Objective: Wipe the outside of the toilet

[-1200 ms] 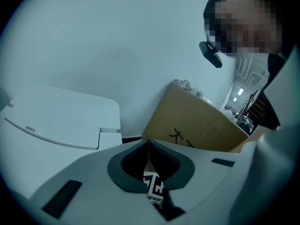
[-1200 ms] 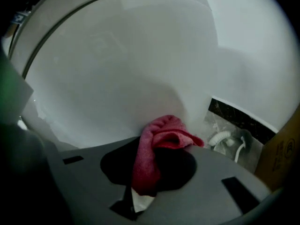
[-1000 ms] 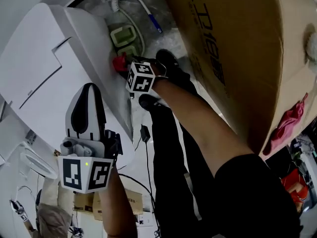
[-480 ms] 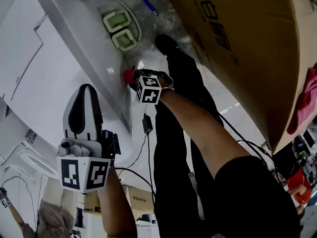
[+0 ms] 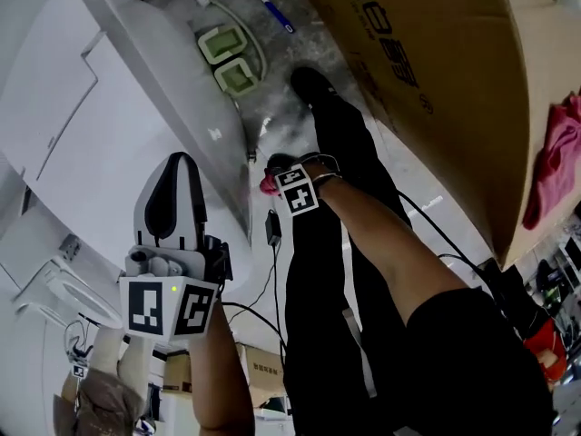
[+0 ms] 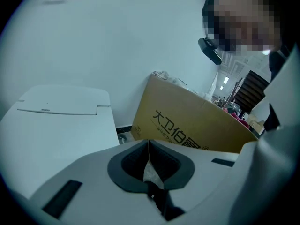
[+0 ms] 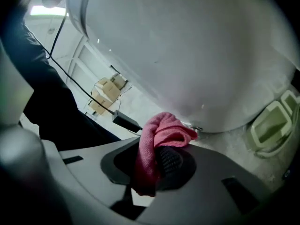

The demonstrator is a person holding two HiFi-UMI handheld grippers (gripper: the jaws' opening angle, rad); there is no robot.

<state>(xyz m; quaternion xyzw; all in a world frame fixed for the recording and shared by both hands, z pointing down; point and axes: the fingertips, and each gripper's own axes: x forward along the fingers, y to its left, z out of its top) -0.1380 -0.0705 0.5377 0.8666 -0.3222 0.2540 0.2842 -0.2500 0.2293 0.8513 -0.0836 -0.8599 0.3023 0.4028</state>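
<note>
While the white toilet (image 5: 109, 107) stands beside a large cardboard box (image 5: 454, 80), pink fabric (image 5: 554, 166) hangs at the box's open end. The left gripper (image 6: 148, 149) hovers near the toilet's front, jaws pressed together on nothing. The right gripper (image 7: 159, 161) clamps a pink cloth (image 7: 164, 128) just beside the bowl's lower outside wall.
</note>
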